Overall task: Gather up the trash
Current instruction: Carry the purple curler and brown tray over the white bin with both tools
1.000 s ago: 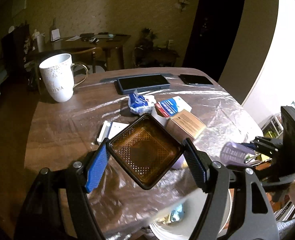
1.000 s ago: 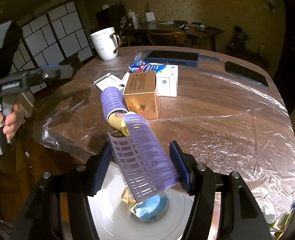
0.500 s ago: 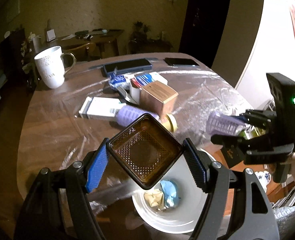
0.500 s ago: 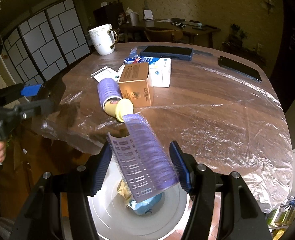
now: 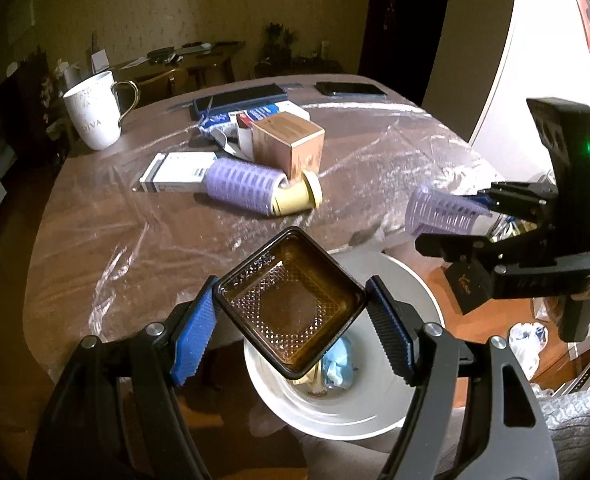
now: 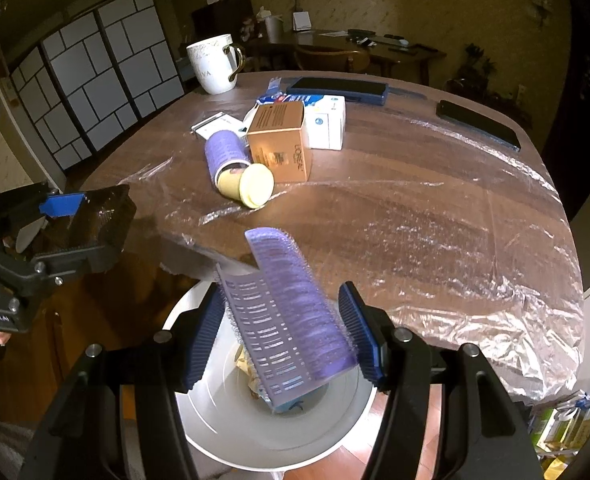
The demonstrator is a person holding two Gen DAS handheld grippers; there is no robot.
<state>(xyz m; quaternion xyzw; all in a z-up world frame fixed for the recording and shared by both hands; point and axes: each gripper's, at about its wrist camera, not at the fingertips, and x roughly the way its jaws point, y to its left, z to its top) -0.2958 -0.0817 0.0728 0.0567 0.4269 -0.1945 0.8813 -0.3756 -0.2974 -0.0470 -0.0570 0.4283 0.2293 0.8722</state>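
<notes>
Holding our left gripper (image 5: 291,322) clamped on a tray (image 5: 291,300) and right gripper (image 6: 283,340) pinching a curler (image 6: 287,316), we hover over the bin (image 6: 215,420), boxes (image 6: 281,144) beyond.

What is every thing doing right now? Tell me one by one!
Left claw: shut on the brown tray, over the bin.
Brown tray: held, tilted.
Right claw: shut on a purple curler.
Held curler: squashed, above the bin.
White bin: open, trash inside.
Other curler: lying on the table.
Cream cap: on its side.
Brown box: closed.
Mug: upright.
</notes>
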